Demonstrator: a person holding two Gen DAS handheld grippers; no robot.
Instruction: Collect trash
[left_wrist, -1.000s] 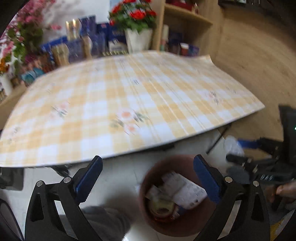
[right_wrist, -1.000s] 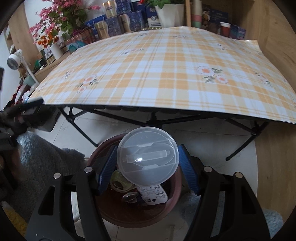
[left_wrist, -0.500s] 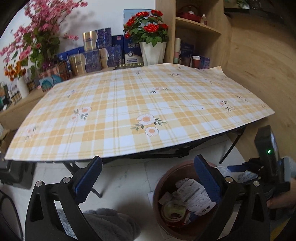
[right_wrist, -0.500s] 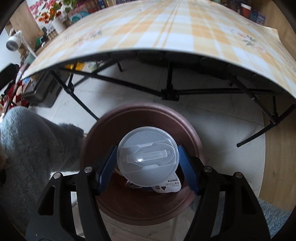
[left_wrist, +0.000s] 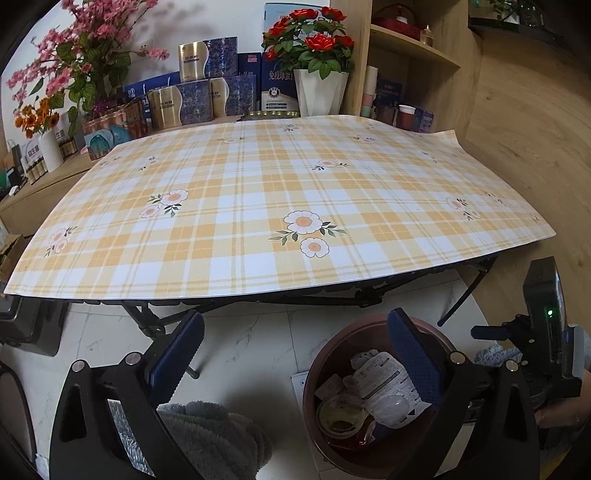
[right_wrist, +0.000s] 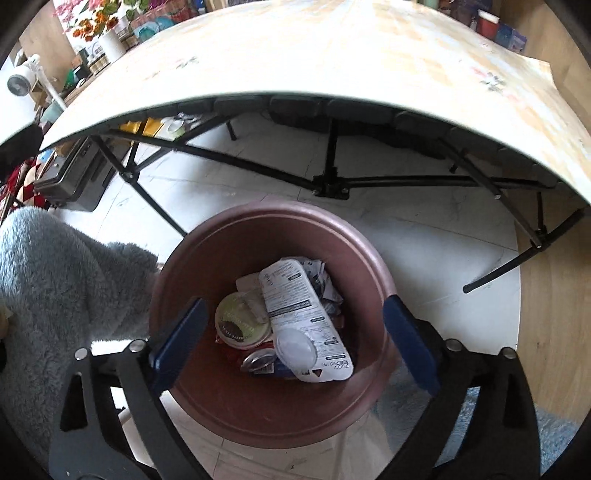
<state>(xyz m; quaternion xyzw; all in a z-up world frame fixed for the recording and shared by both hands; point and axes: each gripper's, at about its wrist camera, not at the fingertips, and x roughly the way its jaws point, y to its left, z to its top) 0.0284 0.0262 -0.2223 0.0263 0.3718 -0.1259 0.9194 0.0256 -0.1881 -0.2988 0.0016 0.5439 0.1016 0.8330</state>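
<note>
Clear lid (right_wrist: 296, 346) — below gaping right gripper (right_wrist: 291, 336)

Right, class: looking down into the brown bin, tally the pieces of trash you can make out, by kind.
Clear plastic lid: 1
Printed white packet: 1
Round tub: 1
Silvery can: 1
Crumpled wrapper: 1
Total: 5 in view; the brown bin may hide more underneath.

The round brown plastic bin (right_wrist: 273, 373) stands on the floor before the checked-cloth bench (left_wrist: 280, 206). In it, a clear plastic lid (right_wrist: 296, 347) lies on a printed white wrapper (right_wrist: 299, 314), right of a round paper-topped cup (right_wrist: 240, 325). A grey fleece sleeve (right_wrist: 55, 280) sits left of the bin.
</note>
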